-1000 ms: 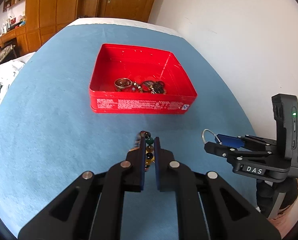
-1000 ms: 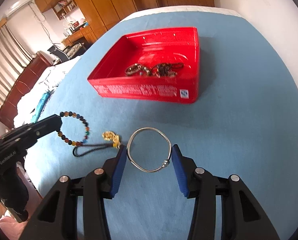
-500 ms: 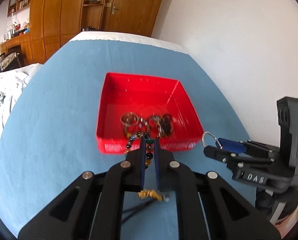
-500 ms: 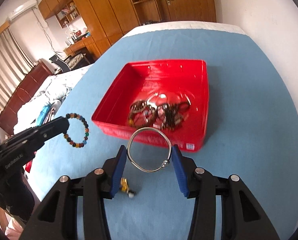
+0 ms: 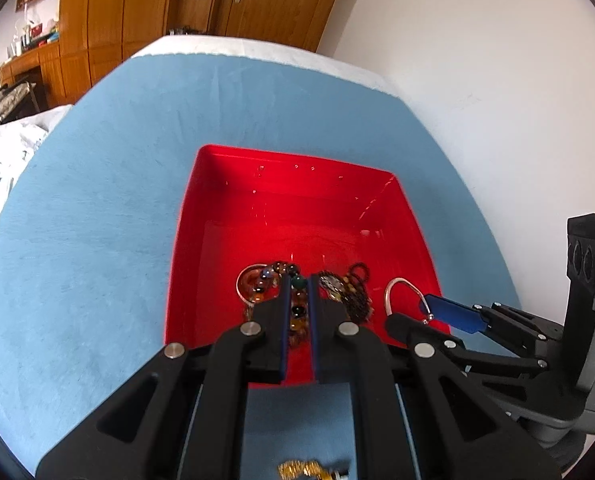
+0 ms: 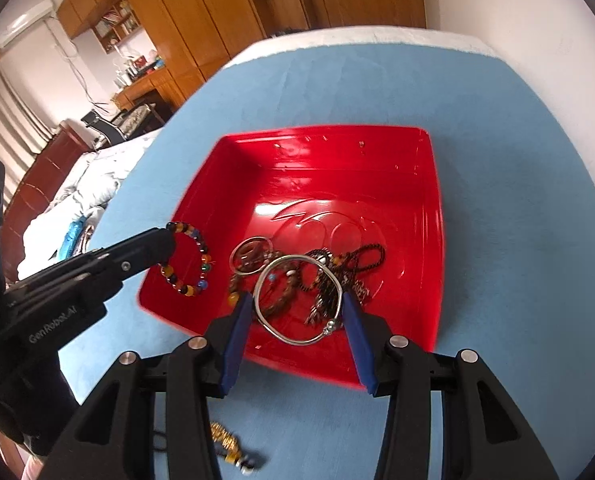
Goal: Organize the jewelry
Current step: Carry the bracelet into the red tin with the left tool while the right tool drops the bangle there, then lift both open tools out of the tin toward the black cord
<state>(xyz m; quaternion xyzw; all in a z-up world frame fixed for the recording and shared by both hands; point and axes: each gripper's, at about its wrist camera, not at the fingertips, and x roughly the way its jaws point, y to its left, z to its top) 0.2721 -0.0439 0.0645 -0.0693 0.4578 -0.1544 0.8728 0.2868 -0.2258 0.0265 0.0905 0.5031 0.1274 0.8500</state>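
Observation:
A red tin tray (image 5: 225, 216) (image 6: 433, 216) sits on the blue cloth and holds a tangle of bracelets and chains (image 6: 321, 276). My left gripper (image 5: 299, 284) (image 6: 169, 240) is shut on a multicoloured bead bracelet (image 6: 195, 264) (image 5: 297, 300), which hangs over the tray's near left part. My right gripper (image 6: 297, 308) (image 5: 411, 308) is shut on a silver bangle (image 6: 297, 300) (image 5: 401, 292), held above the tray's near side. A gold trinket on a black cord (image 6: 227, 446) (image 5: 301, 470) lies on the cloth near me.
The blue cloth (image 6: 517, 240) covers a table beside a white wall (image 5: 497, 60). Wooden cupboards (image 6: 257, 4) stand at the back. A bed with white bedding (image 6: 85, 184) lies to the left.
Both grippers have moved forward from the near cloth to above the red tray, carrying the bead bracelet and the bangle. The gold trinket has stayed on the cloth behind them.

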